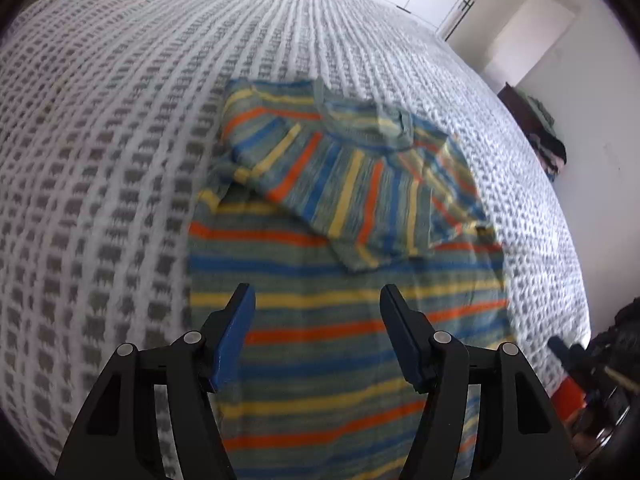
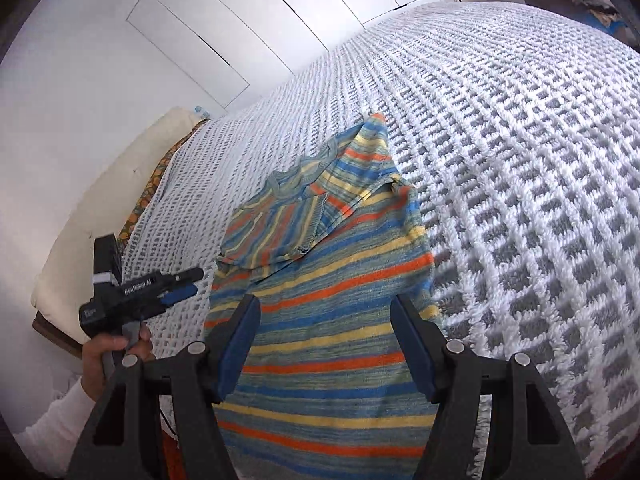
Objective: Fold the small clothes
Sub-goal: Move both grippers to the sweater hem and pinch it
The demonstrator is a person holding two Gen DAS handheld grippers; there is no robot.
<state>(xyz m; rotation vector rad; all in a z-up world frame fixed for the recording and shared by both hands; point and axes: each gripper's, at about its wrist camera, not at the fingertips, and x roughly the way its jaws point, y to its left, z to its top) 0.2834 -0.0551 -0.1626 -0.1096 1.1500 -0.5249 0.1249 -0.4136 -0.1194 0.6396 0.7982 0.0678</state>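
Left gripper (image 1: 316,300) and right gripper (image 2: 326,308) hover over the shirt (image 1: 344,320), jaws apart, holding nothing. The striped shirt lies flat on the bed (image 1: 120,140), hem nearest, collar far, long axis running away; one sleeve is folded across its chest. Beyond stand white cupboards (image 2: 248,20).

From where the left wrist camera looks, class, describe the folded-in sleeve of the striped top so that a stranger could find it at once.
Start at the bed with the white and grey waffle blanket. On it lies one striped top, banded blue, yellow and orange. The sleeve is the flap laid over its chest below the neckline: its stripes run at an angle across the body's.
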